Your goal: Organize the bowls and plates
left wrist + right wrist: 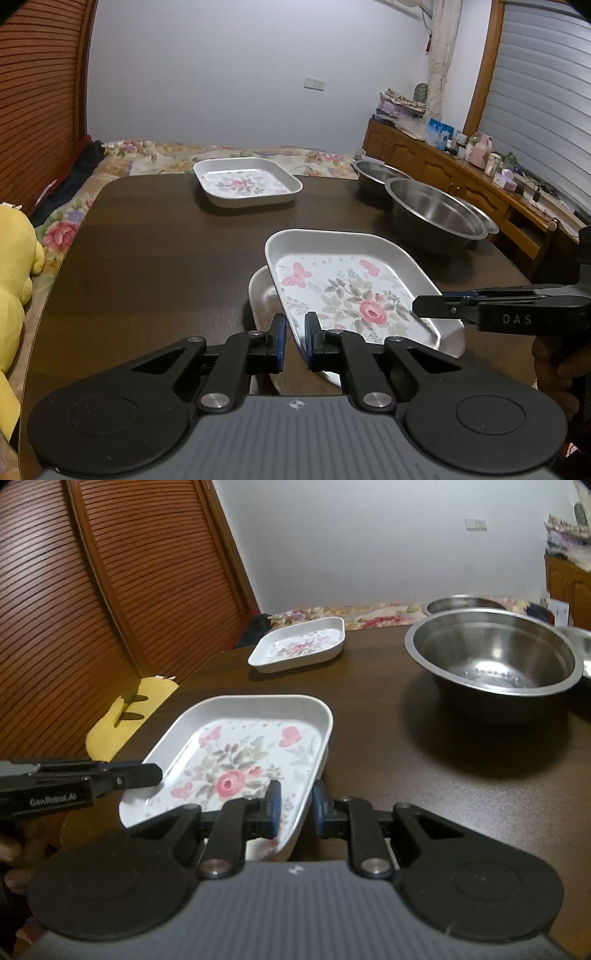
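Left of the near white floral rectangular plate, the dark brown wooden surface lies open. Right of it, stainless steel bowls obstruct passage.

- Our left gripper straddles the near rim of a floral plate, which lies tilted over another plate.
- Our right gripper reaches in over its right edge.
- A third plate and steel bowls sit farther back on the table.
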`<state>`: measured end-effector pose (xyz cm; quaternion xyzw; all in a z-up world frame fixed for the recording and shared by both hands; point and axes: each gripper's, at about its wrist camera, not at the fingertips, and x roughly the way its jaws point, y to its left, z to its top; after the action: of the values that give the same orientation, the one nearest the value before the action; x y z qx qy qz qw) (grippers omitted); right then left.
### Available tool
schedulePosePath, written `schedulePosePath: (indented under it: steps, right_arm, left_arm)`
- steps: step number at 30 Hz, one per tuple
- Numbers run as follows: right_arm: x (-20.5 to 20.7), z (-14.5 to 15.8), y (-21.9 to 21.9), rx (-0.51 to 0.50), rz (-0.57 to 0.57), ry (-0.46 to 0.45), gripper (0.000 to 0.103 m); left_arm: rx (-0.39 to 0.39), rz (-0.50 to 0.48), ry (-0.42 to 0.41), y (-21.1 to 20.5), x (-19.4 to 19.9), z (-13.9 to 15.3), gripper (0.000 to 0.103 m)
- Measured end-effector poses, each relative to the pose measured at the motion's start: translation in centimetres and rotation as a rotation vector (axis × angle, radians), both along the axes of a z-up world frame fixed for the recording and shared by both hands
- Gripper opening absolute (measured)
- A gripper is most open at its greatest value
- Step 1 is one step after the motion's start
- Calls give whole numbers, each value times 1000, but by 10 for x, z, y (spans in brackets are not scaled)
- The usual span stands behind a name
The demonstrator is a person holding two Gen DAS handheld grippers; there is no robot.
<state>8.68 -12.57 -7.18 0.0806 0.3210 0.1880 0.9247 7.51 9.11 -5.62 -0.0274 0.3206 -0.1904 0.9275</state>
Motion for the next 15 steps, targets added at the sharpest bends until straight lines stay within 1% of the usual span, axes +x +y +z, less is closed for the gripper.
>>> schedulePosePath:
  steps: [3, 15]
  right_arm:
    - [-2, 0, 2, -14, -2, -21, 20]
    - [-4, -4, 4, -15, -4, -34, 20]
  left_arm:
    - [2, 7, 6, 1, -2, -3, 12]
    - [31, 11, 12, -4, -1, -6, 13]
